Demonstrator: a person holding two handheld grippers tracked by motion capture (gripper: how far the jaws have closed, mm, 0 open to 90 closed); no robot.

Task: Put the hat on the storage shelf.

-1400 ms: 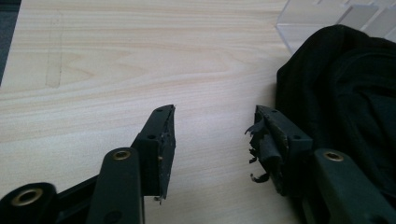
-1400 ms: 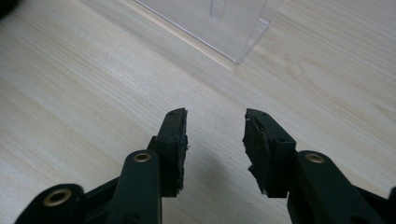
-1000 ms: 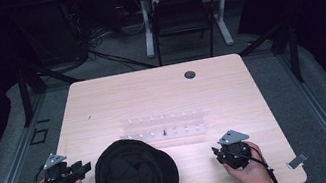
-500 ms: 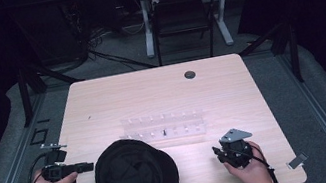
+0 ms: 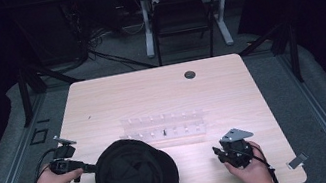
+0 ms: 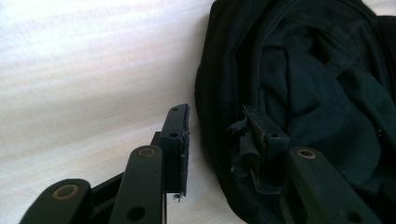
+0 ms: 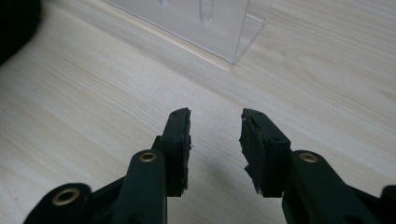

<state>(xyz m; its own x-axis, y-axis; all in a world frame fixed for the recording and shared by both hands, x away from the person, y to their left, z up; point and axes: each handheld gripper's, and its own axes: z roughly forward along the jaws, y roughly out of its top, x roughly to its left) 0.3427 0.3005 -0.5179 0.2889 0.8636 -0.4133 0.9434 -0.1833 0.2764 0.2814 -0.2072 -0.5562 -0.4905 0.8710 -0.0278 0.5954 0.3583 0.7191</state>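
Black cap [image 5: 136, 175] between left gripper [image 6: 215, 140] jaws

A black fabric cap [image 5: 136, 176] lies on the table [image 5: 151, 93] near its front edge, left of centre, crumpled, with folds across its crown. Its left rim sits between the parted fingers [image 6: 176, 140] of the left gripper [image 6: 217, 140]. Just behind it stands a clear plastic rack [image 5: 164, 126], long and low, with small upright pegs in rows.

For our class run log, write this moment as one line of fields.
left gripper: open, fingers astride black cap edge | right gripper: open, over bare table | clear rack: untouched
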